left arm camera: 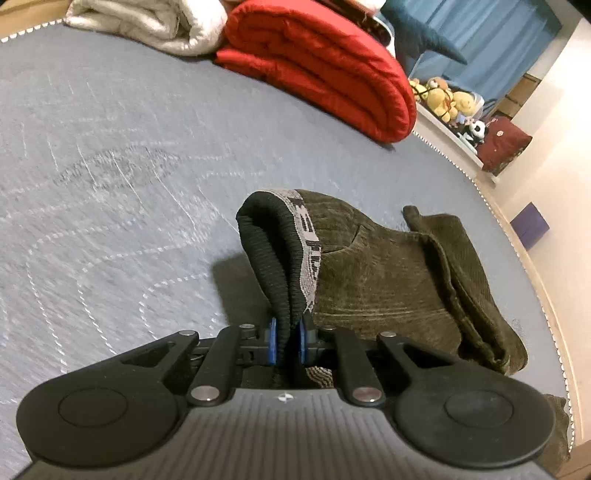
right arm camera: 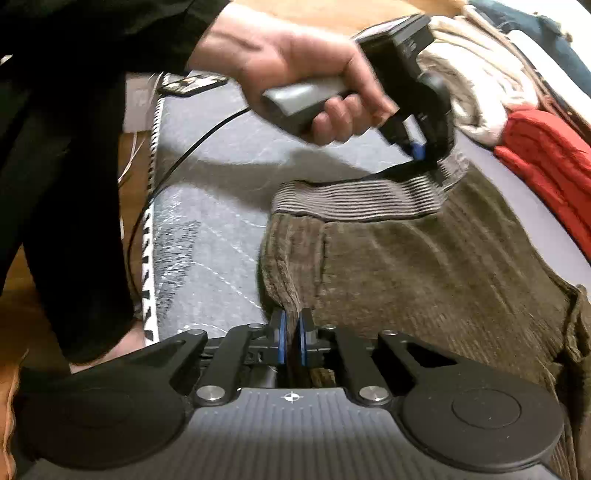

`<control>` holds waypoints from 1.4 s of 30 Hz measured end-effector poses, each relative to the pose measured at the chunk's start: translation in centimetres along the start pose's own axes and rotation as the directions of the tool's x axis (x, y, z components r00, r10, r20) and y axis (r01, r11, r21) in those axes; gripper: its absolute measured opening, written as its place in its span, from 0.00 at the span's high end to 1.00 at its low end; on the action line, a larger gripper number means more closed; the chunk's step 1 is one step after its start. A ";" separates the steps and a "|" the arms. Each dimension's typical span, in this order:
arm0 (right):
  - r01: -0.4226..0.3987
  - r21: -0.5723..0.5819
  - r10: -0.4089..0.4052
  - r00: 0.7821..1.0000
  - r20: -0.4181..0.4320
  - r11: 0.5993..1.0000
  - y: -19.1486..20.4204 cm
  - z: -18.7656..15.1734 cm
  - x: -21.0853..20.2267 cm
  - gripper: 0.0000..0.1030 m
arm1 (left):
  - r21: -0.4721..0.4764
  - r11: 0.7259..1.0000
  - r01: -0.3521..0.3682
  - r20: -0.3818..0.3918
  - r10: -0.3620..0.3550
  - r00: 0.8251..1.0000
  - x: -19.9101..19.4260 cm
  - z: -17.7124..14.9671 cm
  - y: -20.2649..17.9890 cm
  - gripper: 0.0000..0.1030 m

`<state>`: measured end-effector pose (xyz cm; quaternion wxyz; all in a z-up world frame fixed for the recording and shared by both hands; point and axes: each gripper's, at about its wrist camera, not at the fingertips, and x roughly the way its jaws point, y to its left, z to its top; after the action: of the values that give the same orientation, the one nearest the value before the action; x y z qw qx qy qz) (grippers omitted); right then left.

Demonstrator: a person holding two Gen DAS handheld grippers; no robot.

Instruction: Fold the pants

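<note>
Olive-brown corduroy pants (left arm camera: 388,273) (right arm camera: 424,266) lie on a grey-blue bed. Their ribbed waistband (left arm camera: 277,266) (right arm camera: 354,199) is black inside with a grey lettered strip. My left gripper (left arm camera: 286,341) is shut on the waistband, which rises from between its blue pads and stands lifted off the bed. In the right wrist view the left gripper (right arm camera: 421,153) pinches the far end of the waistband, held by a person's hand (right arm camera: 306,70). My right gripper (right arm camera: 291,338) is shut on the pants' near side edge, with corduroy pinched between its blue pads.
A folded red quilt (left arm camera: 325,70) (right arm camera: 546,162) and a white blanket (left arm camera: 147,22) (right arm camera: 476,81) lie at the bed's far side. Stuffed toys (left arm camera: 447,99) sit on a shelf beyond. A person's dark trouser leg (right arm camera: 66,192) stands beside the bed's edge (right arm camera: 151,240), and a black cable (right arm camera: 177,162) crosses the bed.
</note>
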<state>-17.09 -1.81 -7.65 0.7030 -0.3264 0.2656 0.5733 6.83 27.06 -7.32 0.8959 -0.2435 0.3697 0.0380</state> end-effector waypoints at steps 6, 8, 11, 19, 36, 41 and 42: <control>-0.095 0.090 0.090 0.994 0.063 0.991 -0.6 2.3 0.4 0.93 | -0.023 0.999 -0.038 0.027 0.039 0.999 -2.2 0.4 2.8 0.89; -0.117 0.088 0.110 0.991 0.076 0.989 -0.5 3.2 0.7 0.93 | -0.034 0.998 -0.047 0.013 0.047 0.999 -2.0 0.5 3.8 0.89; -0.099 0.076 0.097 0.995 0.024 0.992 -0.1 3.7 2.1 0.93 | 0.045 0.990 -0.132 -0.013 0.133 0.991 -1.5 0.1 3.0 0.75; -0.068 0.189 0.055 0.996 0.072 0.980 -2.2 2.6 -0.7 0.48 | 0.262 0.945 -0.197 0.116 0.172 0.978 -5.2 -0.6 -3.0 0.57; 0.304 0.476 -0.284 0.952 -0.116 0.825 -10.4 -9.4 -9.6 0.42 | 0.636 0.771 0.039 -0.183 0.102 0.978 -3.5 -8.5 -10.5 0.59; 0.474 0.580 -0.427 0.875 -0.227 0.662 -14.5 -13.3 -12.8 0.42 | 0.638 0.770 0.009 -0.236 0.184 0.954 -0.7 -10.0 -11.4 0.50; 0.502 0.594 -0.451 0.857 -0.248 0.629 -15.3 -14.0 -13.4 0.42 | 0.637 0.771 -0.006 -0.229 0.197 0.953 -1.0 -9.8 -11.9 0.50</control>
<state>-4.77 -22.93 -4.30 0.8864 -0.1470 0.3748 0.2285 2.78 12.17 -7.75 0.8598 0.0878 0.4976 -0.0740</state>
